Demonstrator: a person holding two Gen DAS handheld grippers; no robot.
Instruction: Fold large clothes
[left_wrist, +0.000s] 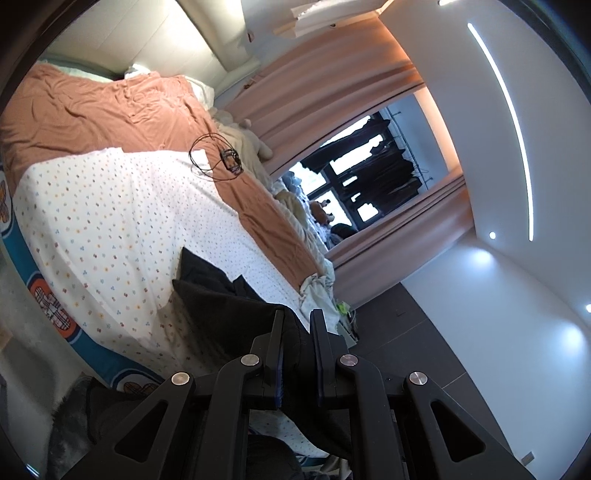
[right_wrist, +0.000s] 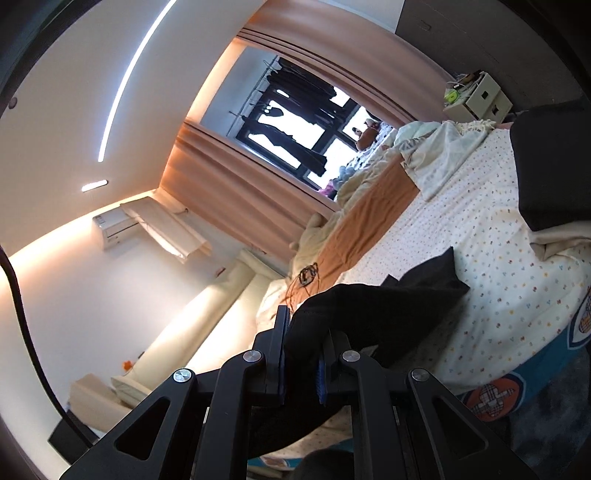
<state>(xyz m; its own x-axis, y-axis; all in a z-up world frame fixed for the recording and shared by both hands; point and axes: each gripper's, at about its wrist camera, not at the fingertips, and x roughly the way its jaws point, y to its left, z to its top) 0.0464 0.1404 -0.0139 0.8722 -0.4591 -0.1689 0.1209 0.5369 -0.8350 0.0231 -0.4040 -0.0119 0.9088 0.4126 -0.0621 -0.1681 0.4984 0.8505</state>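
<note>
Here both claws are clamped on the same black garment (left_wrist: 236, 317), each pinching a fold of it between nearly closed fingers. In the left wrist view the left claw (left_wrist: 297, 321) has a thick bunch of the dark cloth wedged between its two black fingers; the cloth fills the narrow gap and runs out to the left and away from the tips, where it spreads as a dark sheet with a pointed corner over the bed (left_wrist: 110, 206). More of the cloth hangs below the fingers, toward the bottom of the view.

In the right wrist view the right claw (right_wrist: 304, 325) grips the garment (right_wrist: 388, 306) the same way: the cloth bulges between and over the fingers, nearly hiding the right-hand one, then stretches to the right and away from the tips, ending in a sharp corner above the dotted white sheet (right_wrist: 480, 295).

The bed carries an orange-brown blanket (left_wrist: 103, 110) along its far side, with a coil of black cable (left_wrist: 218, 158) lying at the edge where blanket and dotted sheet meet. Another dark folded piece (right_wrist: 550, 166) lies on the bed at the right edge of the right wrist view, well apart from the held garment. Peach curtains (left_wrist: 325, 74) frame a window (left_wrist: 354, 173) beyond the bed.
</note>
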